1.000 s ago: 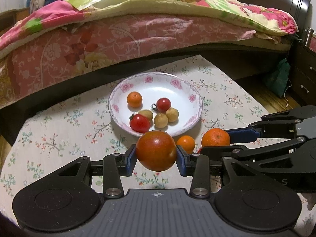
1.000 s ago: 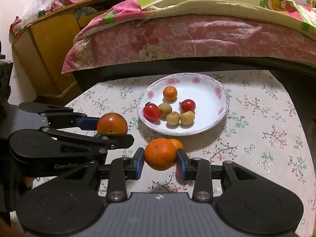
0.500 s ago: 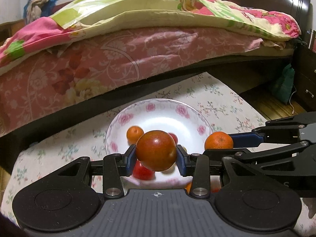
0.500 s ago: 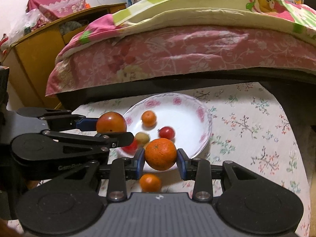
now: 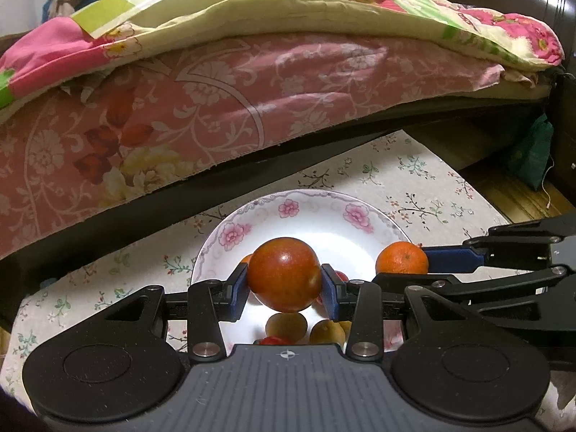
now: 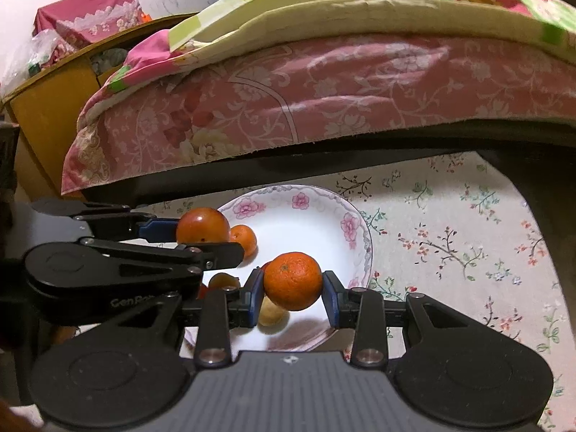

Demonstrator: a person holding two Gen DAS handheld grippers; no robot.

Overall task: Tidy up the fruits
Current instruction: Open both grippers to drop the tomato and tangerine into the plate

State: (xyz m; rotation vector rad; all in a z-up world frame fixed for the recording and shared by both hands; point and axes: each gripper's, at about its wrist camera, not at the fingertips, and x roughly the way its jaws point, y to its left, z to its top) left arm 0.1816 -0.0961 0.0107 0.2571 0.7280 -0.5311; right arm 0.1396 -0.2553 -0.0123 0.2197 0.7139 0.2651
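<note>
A bed [image 5: 252,82] with pink floral cover is seen along the far edge of the table [image 5: 414,187], which is covered in a floral cloth. A yellow cabinet [image 6: 46,108] is seen at the bed's left end in the right wrist view. A white plate [image 5: 288,212] with pink flowers is set near the table's far edge. The left gripper [image 5: 284,280] is clenched on a tomato [image 5: 283,279], held above the plate. The right gripper [image 6: 292,281] is clenched on an orange [image 6: 292,280], held above the plate's right part. In the plate, 1 small orange [image 6: 244,239], 2 yellowish round fruits [image 5: 325,331] and part of a red fruit [image 5: 270,341] are seen; the rest is hidden by the grippers.
</note>
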